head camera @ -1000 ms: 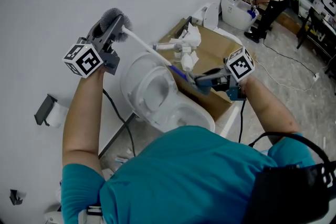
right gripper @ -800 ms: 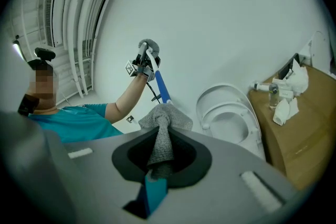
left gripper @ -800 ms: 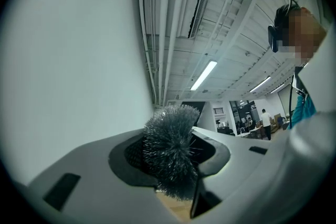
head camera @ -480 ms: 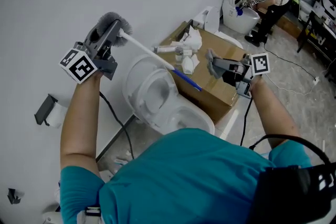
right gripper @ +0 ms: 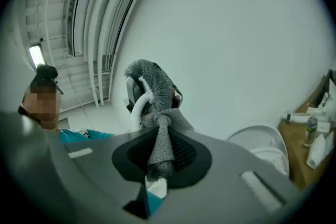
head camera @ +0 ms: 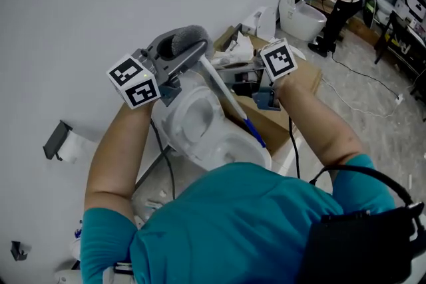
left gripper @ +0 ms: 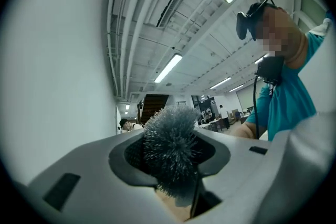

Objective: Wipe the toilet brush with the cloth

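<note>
Bristling with fine grey fibres, the round head of the toilet brush (head camera: 188,38) sits at upper centre of the head view, clamped between the left gripper (left gripper: 170,162) jaws. Its smooth white handle slants down to a blue tip. The right gripper (right gripper: 160,157) pinches a grey woven cloth (right gripper: 159,134), whose bunched end is right at the bristles. A glossy white toilet (head camera: 170,124) lies below, with a brown cardboard box (head camera: 307,80) to its right.

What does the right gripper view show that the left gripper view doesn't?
Only the right gripper view: the cloth pinched in its jaws, reaching up to the brush, plus the toilet. Only the left gripper view: the bristles close up between its own jaws, and a hall behind. Both: the brush, the white wall and the person in teal.
</note>
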Demonstrator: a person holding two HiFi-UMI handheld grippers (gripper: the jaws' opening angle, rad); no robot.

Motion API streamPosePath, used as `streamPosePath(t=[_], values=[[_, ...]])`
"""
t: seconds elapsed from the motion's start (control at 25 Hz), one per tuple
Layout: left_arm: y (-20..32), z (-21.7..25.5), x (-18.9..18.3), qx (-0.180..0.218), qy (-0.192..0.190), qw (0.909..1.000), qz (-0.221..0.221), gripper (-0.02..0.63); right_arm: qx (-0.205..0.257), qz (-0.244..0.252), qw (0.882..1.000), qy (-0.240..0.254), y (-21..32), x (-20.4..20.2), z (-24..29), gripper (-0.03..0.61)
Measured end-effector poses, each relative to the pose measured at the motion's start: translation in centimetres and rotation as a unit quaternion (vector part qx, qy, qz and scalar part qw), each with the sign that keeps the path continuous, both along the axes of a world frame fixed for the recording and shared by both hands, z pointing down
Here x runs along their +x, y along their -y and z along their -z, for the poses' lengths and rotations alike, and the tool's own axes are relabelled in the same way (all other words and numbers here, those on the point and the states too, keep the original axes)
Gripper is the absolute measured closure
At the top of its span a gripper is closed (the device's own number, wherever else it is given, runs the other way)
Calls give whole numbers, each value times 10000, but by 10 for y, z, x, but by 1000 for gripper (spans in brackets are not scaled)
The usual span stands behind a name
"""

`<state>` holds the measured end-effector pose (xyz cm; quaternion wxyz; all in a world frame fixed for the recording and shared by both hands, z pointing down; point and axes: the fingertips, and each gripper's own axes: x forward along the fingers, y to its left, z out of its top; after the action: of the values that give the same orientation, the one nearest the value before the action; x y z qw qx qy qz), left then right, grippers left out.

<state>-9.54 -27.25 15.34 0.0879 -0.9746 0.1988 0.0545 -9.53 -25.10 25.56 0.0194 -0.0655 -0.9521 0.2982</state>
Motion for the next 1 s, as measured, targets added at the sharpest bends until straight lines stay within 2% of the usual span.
streamPosePath(t=[0.2, 0.36, 0.48, 0.68, 1.0], values=[[0, -10, -7, 101, 314, 9995, 6, 440, -63, 8, 9999, 107, 1, 11, 0, 552], [-1, -24, 5, 145, 647, 9978, -65, 440, -75, 78, 9997, 197, 0, 7, 8, 552], [0, -27, 9, 142, 748, 9971, -20, 442, -139, 85, 9995, 274, -1, 6, 11, 552], [6, -23, 3, 144, 681, 9975, 128, 442, -219, 127, 9990, 366, -1, 11, 11, 552], [14, -15, -6, -23, 318, 9992, 245, 443, -447, 214, 9979, 428, -3, 16, 4, 552]])
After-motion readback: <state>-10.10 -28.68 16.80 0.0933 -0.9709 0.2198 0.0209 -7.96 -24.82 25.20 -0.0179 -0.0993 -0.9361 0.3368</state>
